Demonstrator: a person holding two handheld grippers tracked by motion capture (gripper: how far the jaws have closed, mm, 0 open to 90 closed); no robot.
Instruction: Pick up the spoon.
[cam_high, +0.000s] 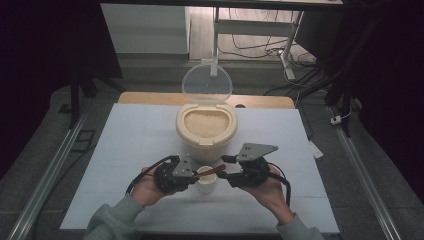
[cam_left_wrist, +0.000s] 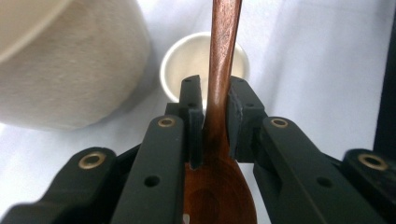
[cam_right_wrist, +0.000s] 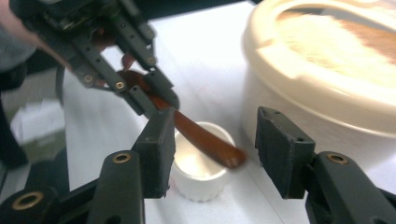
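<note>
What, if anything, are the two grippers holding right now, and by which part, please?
The left gripper clamps a wooden spoon on its handle just above the bowl. The right gripper is open around the handle's far end, holding nothing.

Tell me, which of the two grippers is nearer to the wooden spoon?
The left. The left gripper is shut on the wooden spoon near its bowl. The right gripper is open, its jaws standing either side of the handle's end above the small white cup, not touching.

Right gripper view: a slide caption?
Open right gripper nears a spoon held by the left gripper above a cup.
</note>
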